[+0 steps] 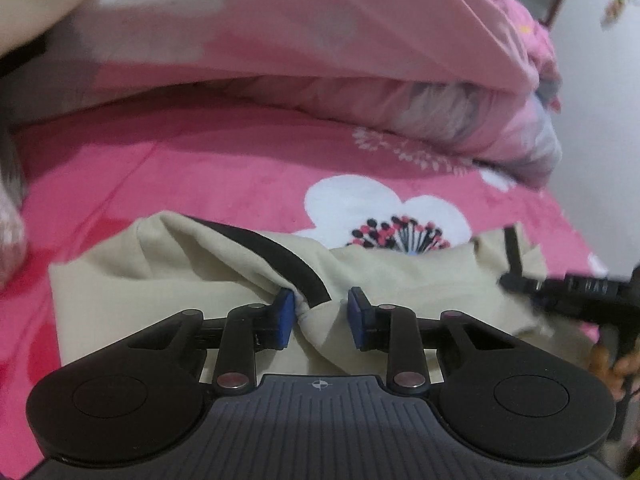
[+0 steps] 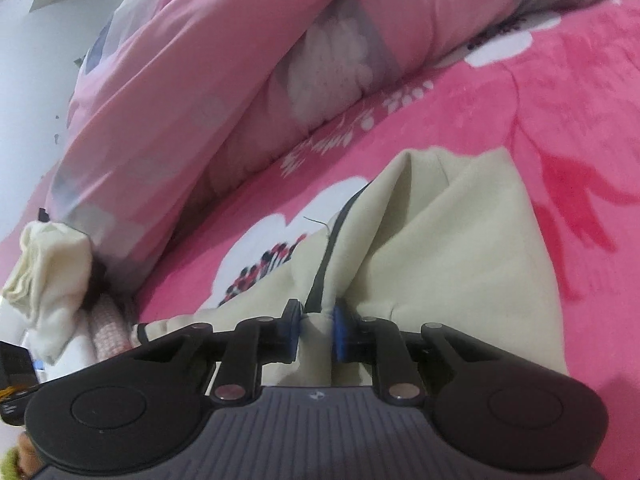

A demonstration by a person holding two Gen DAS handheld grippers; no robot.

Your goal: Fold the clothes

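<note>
A beige garment (image 1: 168, 280) with a black band (image 1: 280, 256) lies bunched on the pink bed cover (image 1: 200, 168). My left gripper (image 1: 320, 314) is shut on a gathered fold of it, right where the black band ends. In the right wrist view the same beige garment (image 2: 460, 248) rises into a peak, with the black band (image 2: 332, 248) running down to my right gripper (image 2: 318, 330), which is shut on a pinched fold. My right gripper also shows in the left wrist view as a blurred black shape (image 1: 568, 288) over the garment's right end.
A pink flowered quilt (image 1: 360, 40) is heaped across the back of the bed, also seen as a quilt (image 2: 240, 80) in the right wrist view. A cream cloth bundle (image 2: 52, 268) sits at the left. A white wall (image 1: 600, 80) borders the bed.
</note>
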